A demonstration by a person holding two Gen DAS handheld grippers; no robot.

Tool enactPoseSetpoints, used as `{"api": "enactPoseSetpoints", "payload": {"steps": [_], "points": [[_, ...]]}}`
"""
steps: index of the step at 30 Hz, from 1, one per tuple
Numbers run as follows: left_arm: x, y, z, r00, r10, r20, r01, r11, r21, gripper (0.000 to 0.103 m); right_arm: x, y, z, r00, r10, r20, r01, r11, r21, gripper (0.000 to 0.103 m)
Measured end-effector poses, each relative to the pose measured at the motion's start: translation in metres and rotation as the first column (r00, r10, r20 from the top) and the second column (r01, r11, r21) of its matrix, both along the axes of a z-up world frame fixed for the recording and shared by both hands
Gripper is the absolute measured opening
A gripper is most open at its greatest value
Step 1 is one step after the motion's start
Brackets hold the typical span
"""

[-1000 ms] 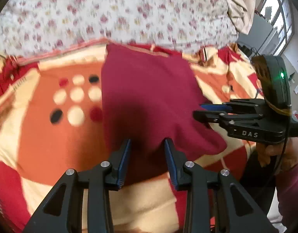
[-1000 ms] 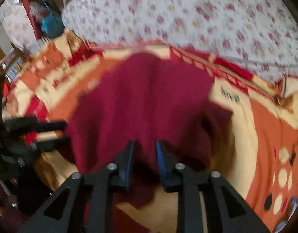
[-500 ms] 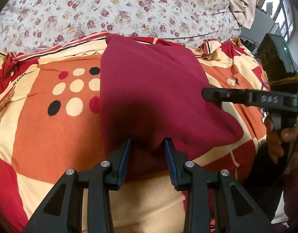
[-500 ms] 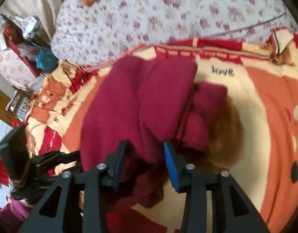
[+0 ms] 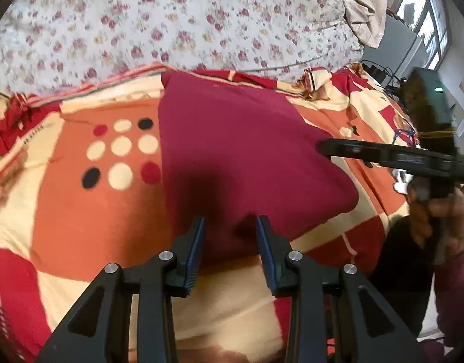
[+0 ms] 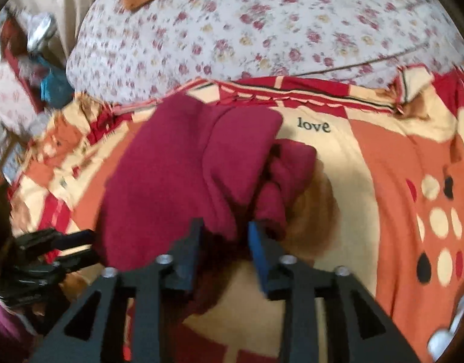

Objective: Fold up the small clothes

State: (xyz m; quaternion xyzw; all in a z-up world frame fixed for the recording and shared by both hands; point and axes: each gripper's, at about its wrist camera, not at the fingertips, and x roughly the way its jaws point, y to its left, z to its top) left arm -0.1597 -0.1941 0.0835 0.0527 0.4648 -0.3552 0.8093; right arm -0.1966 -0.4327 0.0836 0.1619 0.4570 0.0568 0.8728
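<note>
lying folded on the blanket (image 5: 80, 217), maroon garment (image 5: 247, 157); left claw (image 5: 230, 242) and right claw (image 6: 225, 242) both released.

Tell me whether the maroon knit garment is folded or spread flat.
Folded. The maroon knit garment lies doubled in overlapping layers on the patterned blanket, one bunched part beside it.

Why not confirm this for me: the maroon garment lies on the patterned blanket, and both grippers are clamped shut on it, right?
Not quite. The maroon garment does lie on the patterned blanket, but the left gripper and right gripper are open, as each wrist view shows.
</note>
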Motion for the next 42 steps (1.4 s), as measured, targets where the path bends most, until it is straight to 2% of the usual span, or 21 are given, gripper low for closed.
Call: {"api": "enactPoseSetpoints", "payload": {"steps": [2, 5, 7, 9, 11, 13, 15, 17, 18, 20, 22, 24, 28, 29, 30, 32, 35, 37, 40, 42], "points": [[0.004, -0.002, 0.002, 1.0, 0.015, 0.013, -0.015, 1.0, 0.005, 0.013, -0.005, 0.012, 0.008, 0.999, 0.032, 0.03, -0.033, 0.999, 0.008, 0.04], [0.01, -0.004, 0.0, 0.999, 0.041, 0.003, -0.041, 0.999, -0.003, 0.013, -0.008, 0.034, 0.01, 0.994, 0.092, 0.056, -0.09, 0.995, -0.04, 0.039], [0.014, -0.007, -0.007, 0.998, 0.055, -0.013, -0.055, 0.998, -0.008, 0.013, -0.004, 0.047, -0.007, 0.994, 0.111, -0.009, -0.111, 0.984, -0.136, 0.039], [0.016, -0.01, -0.016, 0.998, 0.052, -0.04, -0.052, 0.999, -0.01, 0.013, -0.002, 0.047, -0.03, 0.993, 0.088, -0.079, -0.101, 0.978, -0.181, 0.039], [0.017, -0.012, -0.023, 0.997, 0.051, -0.062, -0.051, 0.999, -0.008, 0.014, -0.004, 0.039, -0.049, 0.992, 0.067, -0.105, -0.081, 0.988, -0.132, 0.039], [0.018, -0.011, -0.024, 0.996, 0.055, -0.064, -0.056, 0.998, -0.017, 0.014, -0.009, 0.027, -0.046, 0.996, 0.033, -0.084, -0.036, 0.999, -0.04, 0.04], [0.023, -0.006, -0.019, 0.994, 0.054, -0.094, -0.059, 0.997, -0.054, 0.014, -0.013, 0.01, -0.034, 0.999, 0.003, -0.041, 0.0, 0.998, 0.067, 0.045], [0.031, 0.001, -0.015, 0.991, 0.06, -0.123, -0.073, 0.992, -0.102, 0.014, -0.016, -0.006, -0.025, 0.999, -0.04, 0.006, 0.039, 0.991, 0.126, 0.065], [0.035, 0.004, -0.012, 0.989, 0.068, -0.131, -0.084, 0.989, -0.122, 0.014, -0.016, -0.014, -0.021, 0.997, -0.071, 0.028, 0.066, 0.988, 0.142, 0.07], [0.044, 0.01, -0.01, 0.985, 0.086, -0.148, -0.108, 0.982, -0.153, 0.014, -0.012, -0.029, -0.019, 0.99, -0.133, 0.044, 0.124, 0.98, 0.155, 0.085], [0.057, 0.015, -0.01, 0.978, 0.112, -0.178, -0.145, 0.973, -0.182, 0.019, -0.001, -0.041, -0.026, 0.986, -0.164, 0.026, 0.157, 0.97, 0.184, 0.088], [0.072, 0.018, -0.014, 0.968, 0.137, -0.212, -0.182, 0.961, -0.208, 0.029, 0.014, -0.048, -0.039, 0.984, -0.178, -0.02, 0.177, 0.958, 0.226, 0.088], [0.096, 0.017, -0.03, 0.939, 0.131, -0.319, -0.221, 0.939, -0.264, 0.033, 0.038, -0.048, -0.062, 0.992, -0.118, -0.051, 0.128, 0.942, 0.311, 0.089], [0.1, 0.016, -0.034, 0.933, 0.131, -0.334, -0.23, 0.933, -0.277, 0.041, 0.044, -0.046, -0.067, 0.994, -0.098, -0.057, 0.112, 0.938, 0.328, 0.089], [0.105, 0.015, -0.04, 0.928, 0.123, -0.351, -0.235, 0.926, -0.297, 0.048, 0.048, -0.044, -0.071, 0.994, -0.093, -0.059, 0.107, 0.938, 0.329, 0.09], [0.112, 0.011, -0.05, 0.917, 0.115, -0.383, -0.24, 0.923, -0.299, 0.051, 0.055, -0.039, -0.072, 0.996, -0.078, -0.046, 0.089, 0.946, 0.313, 0.095], [0.118, 0.0, -0.068, 0.897, 0.093, -0.432, -0.228, 0.935, -0.272, 0.058, 0.063, -0.031, -0.07, 0.999, -0.044, -0.032, 0.05, 0.966, 0.254, 0.095], [0.117, -0.004, -0.07, 0.905, 0.086, -0.418, -0.219, 0.934, -0.284, 0.06, 0.067, -0.027, -0.071, 0.999, -0.035, -0.029, 0.041, 0.97, 0.241, 0.095], [0.112, -0.014, -0.063, 0.921, 0.084, -0.379, -0.189, 0.95, -0.249, 0.059, 0.068, -0.022, -0.07, 1.0, -0.021, -0.021, 0.025, 0.976, 0.218, 0.081], [0.108, -0.017, -0.057, 0.937, 0.089, -0.339, -0.172, 0.96, -0.223, 0.048, 0.065, -0.018, -0.062, 1.0, -0.015, -0.003, 0.015, 0.98, 0.197, 0.07]]}}
